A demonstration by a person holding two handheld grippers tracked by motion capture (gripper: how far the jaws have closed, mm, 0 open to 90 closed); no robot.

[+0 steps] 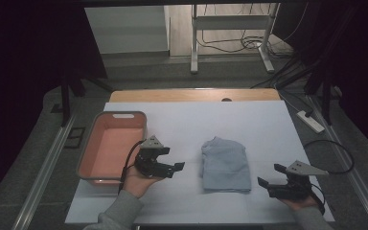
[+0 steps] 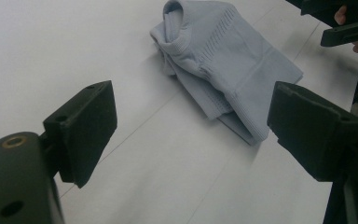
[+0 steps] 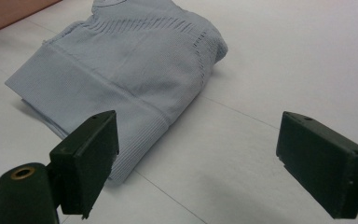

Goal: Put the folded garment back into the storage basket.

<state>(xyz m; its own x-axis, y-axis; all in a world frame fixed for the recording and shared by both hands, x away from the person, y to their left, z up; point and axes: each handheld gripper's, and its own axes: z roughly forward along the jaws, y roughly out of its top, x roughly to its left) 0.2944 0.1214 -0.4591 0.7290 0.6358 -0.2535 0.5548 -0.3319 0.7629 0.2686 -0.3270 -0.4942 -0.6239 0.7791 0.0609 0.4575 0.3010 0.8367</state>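
- On the white surface (image 1: 182, 124), midway between our two hands, lies the folded pale blue knitted sweater (image 1: 224, 164), flat, with its ribbed hem toward us and the collar end away.
- We hold the left hand-held gripper (image 1: 171, 168) just left of the sweater, apart from it, jaws spread wide and holding nothing. In the left gripper view the garment (image 2: 228, 65) sits ahead between the two black jaws, which suggests we are lining up on its near-left edge.
- We hold the right hand-held gripper (image 1: 271, 180) just right of the sweater's near corner, also wide and empty. In the right gripper view the ribbed hem (image 3: 121, 88) lies just beyond the left jaw, not touching.
- Both grippers point inward at the cloth from opposite sides; we judge this a two-sided approach, so the folded stack can be lifted without unfolding.
- An orange-pink rectangular plastic bin (image 1: 92, 139) with a grey rim stands at the left edge, beside the left hand, empty; probably the destination.
- Risk noted: pinching the top layer alone would let the fold open.
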